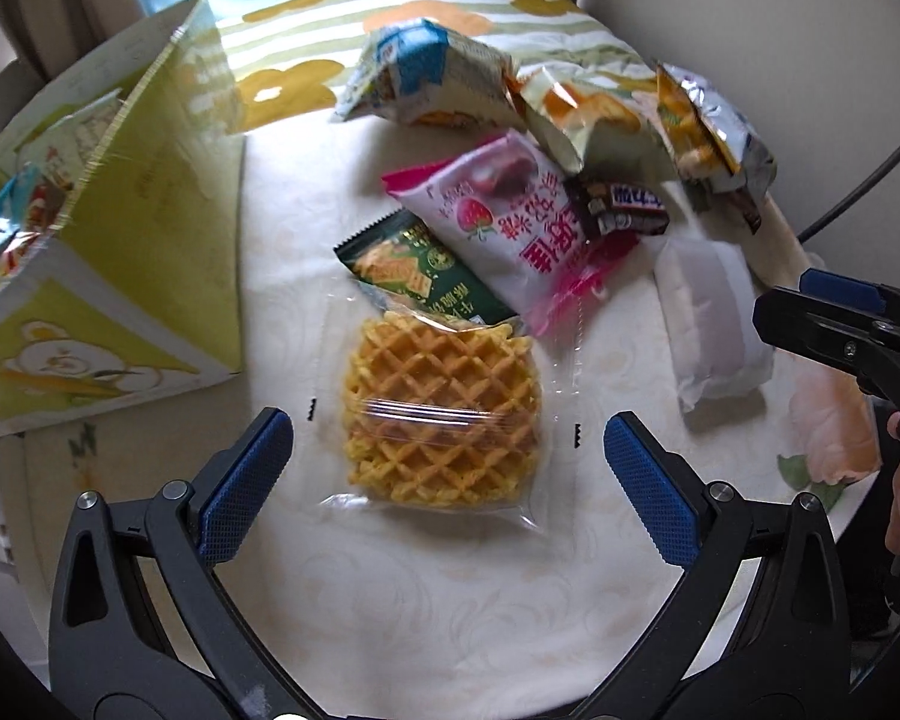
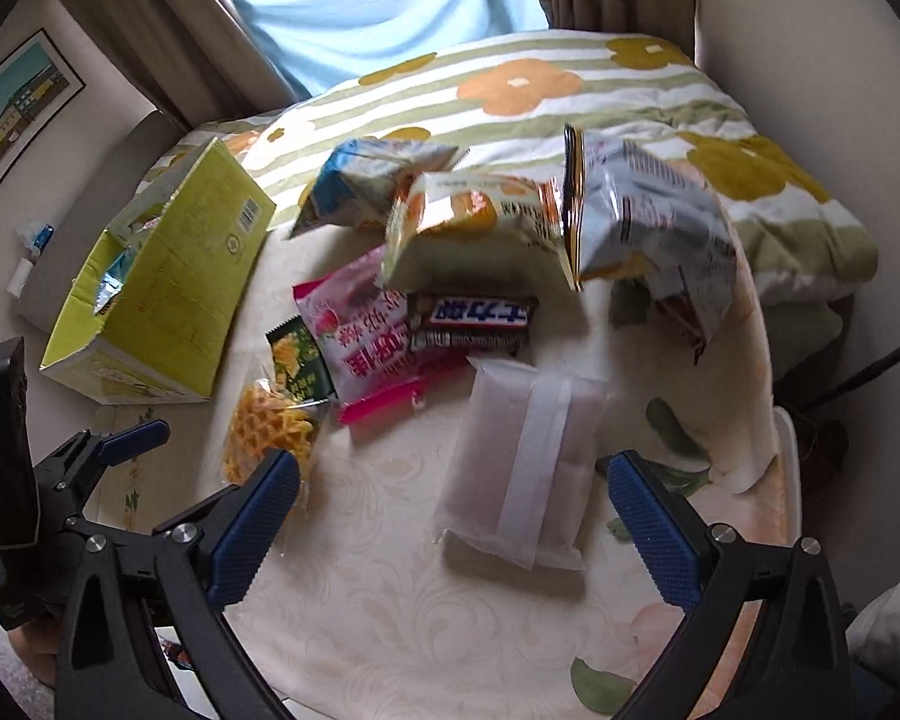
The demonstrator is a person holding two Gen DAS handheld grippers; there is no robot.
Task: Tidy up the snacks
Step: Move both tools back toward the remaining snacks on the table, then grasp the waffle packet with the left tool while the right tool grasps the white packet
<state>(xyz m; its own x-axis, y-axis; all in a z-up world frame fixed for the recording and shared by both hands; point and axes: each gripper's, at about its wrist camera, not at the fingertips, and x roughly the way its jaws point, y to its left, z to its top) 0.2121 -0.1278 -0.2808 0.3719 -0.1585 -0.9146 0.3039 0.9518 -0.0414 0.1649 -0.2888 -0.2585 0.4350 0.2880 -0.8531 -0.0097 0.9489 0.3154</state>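
Left wrist view showed the left gripper spread wide astride the waffle packet, bare desk nearer, its long axis toward the yellow box; right gripper likewise released.

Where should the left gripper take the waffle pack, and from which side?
Across the waffle pack at its middle, coming straight down from above: it lies flat between the open left gripper fingers, its far edge tucked under the green packet.
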